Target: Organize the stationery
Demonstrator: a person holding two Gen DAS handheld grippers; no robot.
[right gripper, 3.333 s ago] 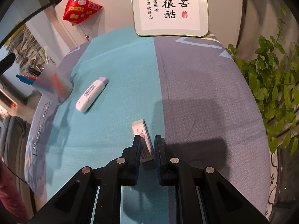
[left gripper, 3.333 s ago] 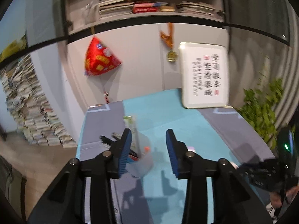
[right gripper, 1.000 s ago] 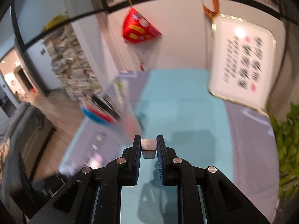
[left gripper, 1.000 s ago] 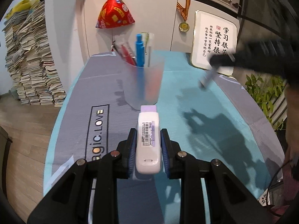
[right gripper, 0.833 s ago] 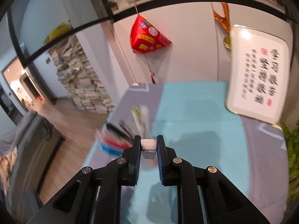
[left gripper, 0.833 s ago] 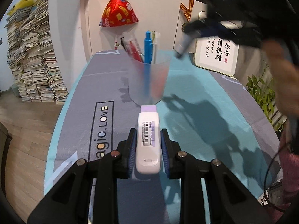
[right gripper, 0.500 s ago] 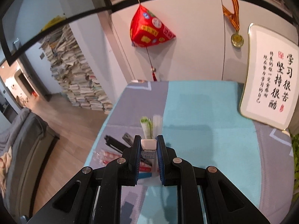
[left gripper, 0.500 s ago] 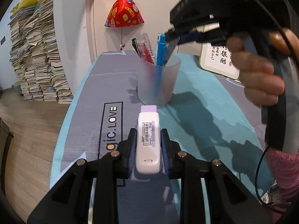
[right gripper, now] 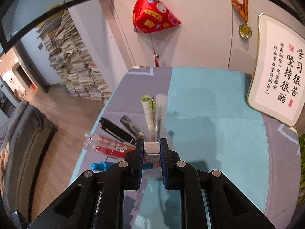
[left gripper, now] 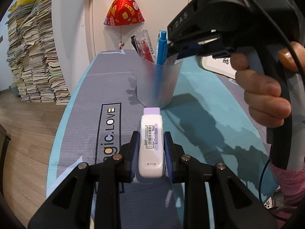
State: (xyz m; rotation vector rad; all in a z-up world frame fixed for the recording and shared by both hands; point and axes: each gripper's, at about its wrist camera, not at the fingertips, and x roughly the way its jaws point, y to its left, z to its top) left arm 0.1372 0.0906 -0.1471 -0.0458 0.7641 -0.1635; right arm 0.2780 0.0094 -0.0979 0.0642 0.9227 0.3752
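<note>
My left gripper (left gripper: pixel 151 148) is shut on a white correction tape with a purple cap (left gripper: pixel 151 143), held low over the table in front of a translucent pen cup (left gripper: pixel 159 84). The cup holds a blue pen (left gripper: pixel 161 45), a red pen and black pens. My right gripper (right gripper: pixel 151 153) is shut on a small white eraser (right gripper: pixel 151 149) and hovers right above the cup's mouth; in the left wrist view it (left gripper: pixel 172 55) reaches in from the right with the eraser (left gripper: pixel 170 60) at the cup's rim. From above I see several pens (right gripper: pixel 116 129) sticking out of the cup.
The table has a teal and grey cloth (left gripper: pixel 200 103) with a printed logo at the left. A framed calligraphy panel (right gripper: pixel 282 80) leans on the back wall at the right. A red ornament (right gripper: pixel 154 11) and a medal hang on the wall. Stacks of books (left gripper: pixel 32 63) stand on the floor left of the table.
My right gripper has swung left with the eraser, from over the middle of the table to just above the cup. My left gripper has held the correction tape and edged closer to the cup.
</note>
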